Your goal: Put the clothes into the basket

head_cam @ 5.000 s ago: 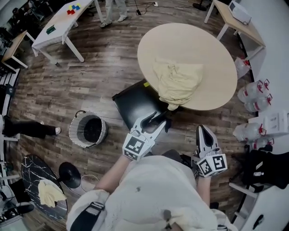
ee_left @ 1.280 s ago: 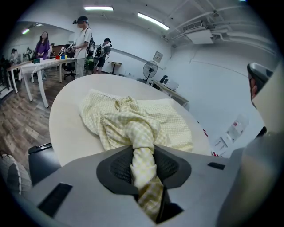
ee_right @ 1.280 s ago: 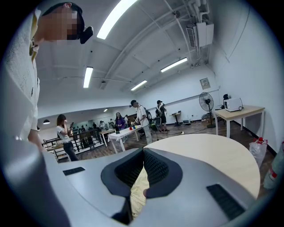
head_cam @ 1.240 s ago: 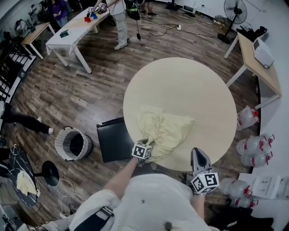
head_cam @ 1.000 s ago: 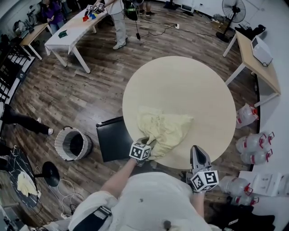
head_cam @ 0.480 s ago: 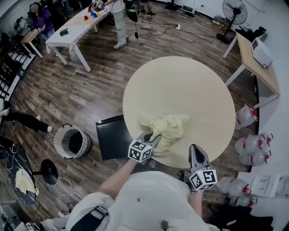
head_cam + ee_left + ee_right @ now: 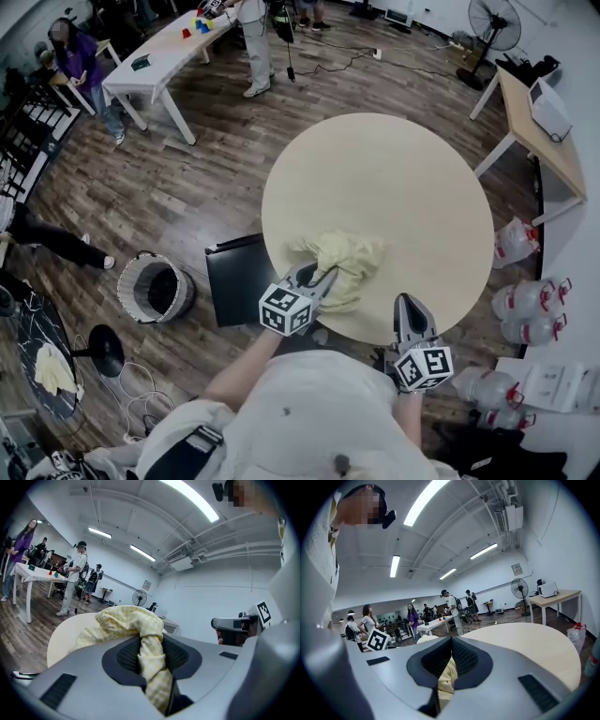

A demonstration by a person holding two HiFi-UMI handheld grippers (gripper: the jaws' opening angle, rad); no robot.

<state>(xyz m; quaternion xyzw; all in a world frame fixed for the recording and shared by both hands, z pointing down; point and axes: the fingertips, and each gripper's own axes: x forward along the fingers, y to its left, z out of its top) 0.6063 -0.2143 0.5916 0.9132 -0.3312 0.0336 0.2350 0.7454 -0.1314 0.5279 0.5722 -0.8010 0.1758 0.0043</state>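
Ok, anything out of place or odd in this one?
Only a second yellow cloth lying crumpled on a dark round stand at lower left, past the basket, apart from the garment the left hand-held gripper pinches at the table.

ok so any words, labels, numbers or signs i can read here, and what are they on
No text reads clearly in any view.
Left claw and right claw: black-and-white square patterns only, no letters.
Wall sign: too small to read.
Jugs: labels too small to read.
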